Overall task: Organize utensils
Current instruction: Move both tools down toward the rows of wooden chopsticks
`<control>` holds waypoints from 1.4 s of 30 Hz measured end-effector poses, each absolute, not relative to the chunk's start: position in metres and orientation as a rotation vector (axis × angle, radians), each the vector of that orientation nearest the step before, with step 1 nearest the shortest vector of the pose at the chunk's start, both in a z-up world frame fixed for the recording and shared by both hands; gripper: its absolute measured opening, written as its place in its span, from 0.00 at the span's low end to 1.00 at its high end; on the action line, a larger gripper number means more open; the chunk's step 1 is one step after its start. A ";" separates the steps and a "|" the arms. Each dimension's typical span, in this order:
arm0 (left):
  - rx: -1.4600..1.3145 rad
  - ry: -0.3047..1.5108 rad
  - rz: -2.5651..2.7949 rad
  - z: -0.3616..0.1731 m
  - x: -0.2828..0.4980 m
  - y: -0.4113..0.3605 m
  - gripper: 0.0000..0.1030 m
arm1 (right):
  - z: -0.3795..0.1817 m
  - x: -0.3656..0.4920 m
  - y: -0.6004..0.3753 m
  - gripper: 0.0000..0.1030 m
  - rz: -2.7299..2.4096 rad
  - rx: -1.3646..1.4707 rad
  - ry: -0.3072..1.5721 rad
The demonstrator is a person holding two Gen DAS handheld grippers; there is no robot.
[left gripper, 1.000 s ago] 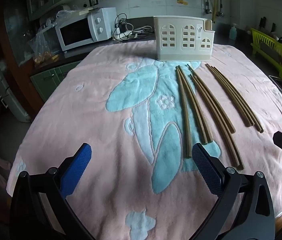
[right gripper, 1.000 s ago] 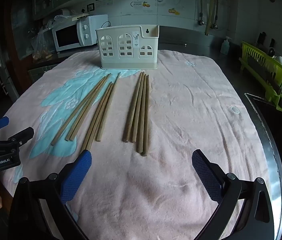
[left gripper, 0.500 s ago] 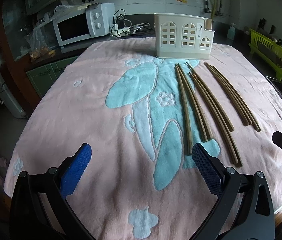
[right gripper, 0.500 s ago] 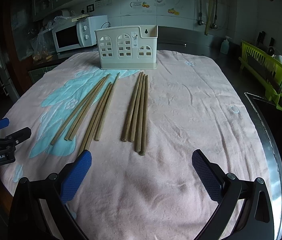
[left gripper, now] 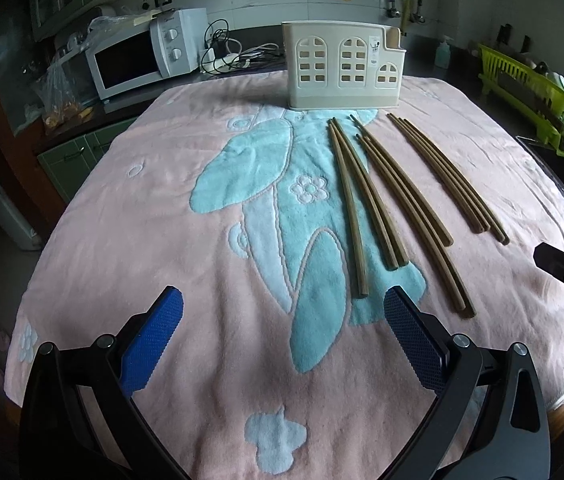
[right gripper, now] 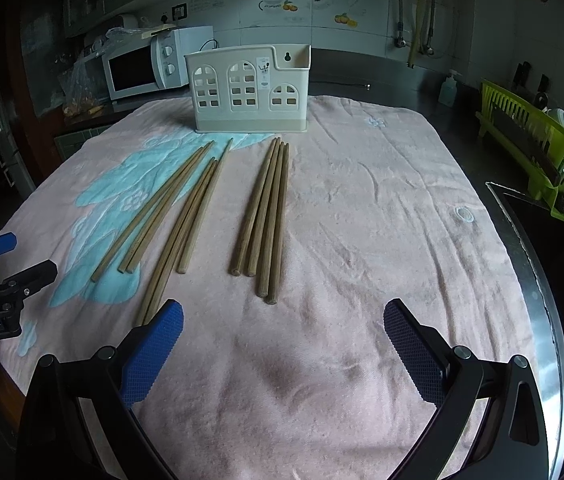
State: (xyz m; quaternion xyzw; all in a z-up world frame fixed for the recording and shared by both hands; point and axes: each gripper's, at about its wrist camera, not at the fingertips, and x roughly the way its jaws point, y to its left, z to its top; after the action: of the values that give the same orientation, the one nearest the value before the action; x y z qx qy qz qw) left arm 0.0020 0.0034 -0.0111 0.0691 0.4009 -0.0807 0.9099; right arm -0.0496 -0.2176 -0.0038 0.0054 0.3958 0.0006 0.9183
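Several wooden chopsticks lie in three loose bundles on a pink towel: a left bundle [left gripper: 356, 196] [right gripper: 154, 212], a middle bundle [left gripper: 410, 200] [right gripper: 186, 228] and a right bundle [left gripper: 446, 172] [right gripper: 266, 208]. A cream utensil holder [left gripper: 342, 68] [right gripper: 248, 88] with arched cut-outs stands upright behind their far tips. My left gripper [left gripper: 282, 320] hovers open over the near towel, its right pad close to the left bundle's near ends. My right gripper [right gripper: 282, 328] is open, just short of the right bundle's near ends. Neither holds anything.
The pink towel [left gripper: 142, 220] with a blue and white pattern covers the table. A white microwave [left gripper: 142, 60] sits at the back left. A green dish rack [right gripper: 538, 152] stands on the counter to the right, beside a metal table edge [right gripper: 538, 280].
Both grippers have crept forward a little, so the chopsticks and holder look slightly nearer. Both stay open, and no chopstick has moved.
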 end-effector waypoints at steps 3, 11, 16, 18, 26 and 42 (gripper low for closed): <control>0.131 0.831 -0.172 -0.012 0.003 0.004 0.96 | -0.003 -0.049 -0.217 0.95 0.003 0.012 0.812; 0.119 0.832 -0.160 -0.012 0.006 0.005 0.96 | -0.004 -0.049 -0.215 0.95 0.008 0.016 0.812; 0.121 0.830 -0.160 -0.012 0.006 0.005 0.96 | -0.004 -0.049 -0.214 0.94 0.009 0.015 0.810; 0.124 0.833 -0.164 -0.012 0.006 0.005 0.96 | -0.004 -0.049 -0.214 0.94 0.012 0.015 0.810; 0.152 0.839 -0.183 -0.014 0.007 0.000 0.88 | -0.005 -0.048 -0.214 0.94 0.019 0.021 0.816; 0.154 0.846 -0.221 -0.015 0.009 -0.002 0.75 | -0.008 -0.044 -0.215 0.77 0.046 0.019 0.839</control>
State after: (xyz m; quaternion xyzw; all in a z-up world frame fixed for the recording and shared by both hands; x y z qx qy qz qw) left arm 0.0093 -0.0023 -0.0150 0.0745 0.4091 -0.1070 0.9031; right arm -0.0443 -0.2153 -0.0084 0.0091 0.4071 0.0223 0.9131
